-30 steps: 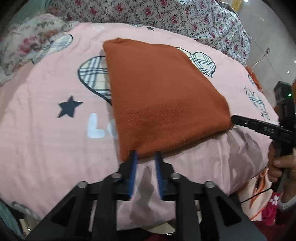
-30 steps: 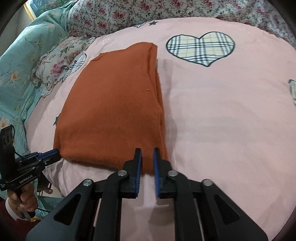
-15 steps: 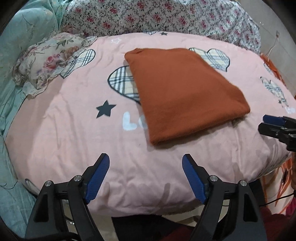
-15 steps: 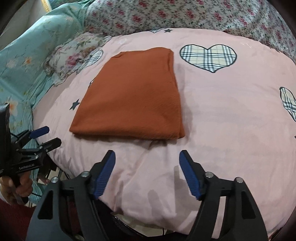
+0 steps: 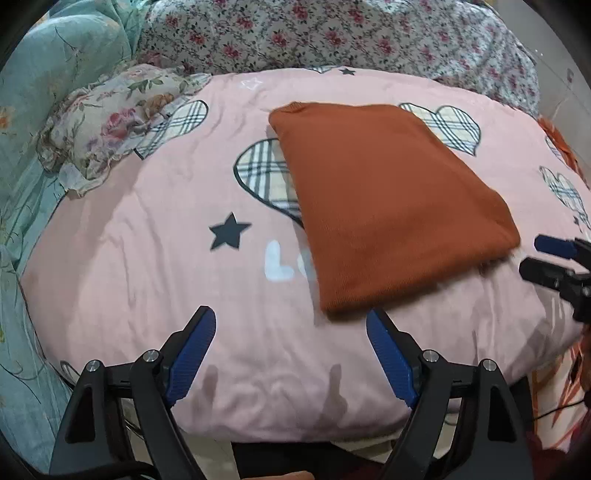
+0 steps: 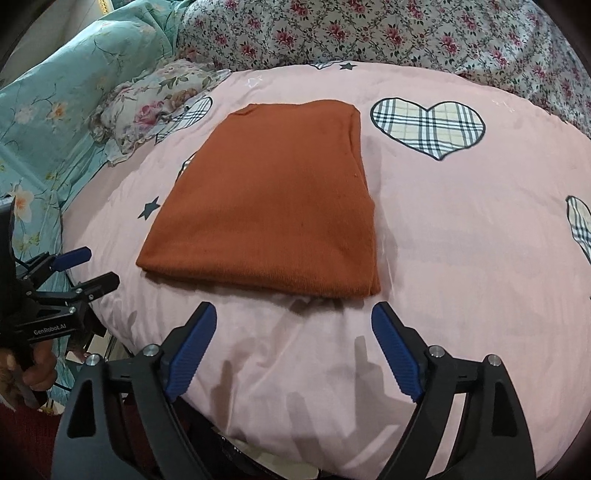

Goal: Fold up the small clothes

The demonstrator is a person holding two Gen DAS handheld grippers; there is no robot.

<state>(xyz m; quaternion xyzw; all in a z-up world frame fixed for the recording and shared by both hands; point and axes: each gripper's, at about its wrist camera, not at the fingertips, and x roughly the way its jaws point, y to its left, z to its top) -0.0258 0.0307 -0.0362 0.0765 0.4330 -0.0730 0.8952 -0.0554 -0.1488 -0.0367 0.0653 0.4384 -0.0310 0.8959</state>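
Note:
A rust-orange garment (image 5: 388,206) lies folded flat as a rectangle on the pink quilt (image 5: 147,258); it also shows in the right wrist view (image 6: 273,206). My left gripper (image 5: 291,321) is open and empty, just short of the garment's near left corner. My right gripper (image 6: 293,314) is open and empty, just short of its near edge. Each gripper shows in the other's view: the right one (image 5: 550,258) at the right edge, the left one (image 6: 88,269) at the left edge, both apart from the cloth.
The pink quilt (image 6: 461,229) has plaid hearts and dark stars. A floral pillow (image 5: 107,122) lies at the far left, a flowered blanket (image 5: 332,33) along the back, and teal bedding (image 6: 44,110) on the left. The quilt's near edge drops off below the grippers.
Both grippers were shut at the garment's near edge; they have opened, let it go and drawn back toward me. The garment stays flat.

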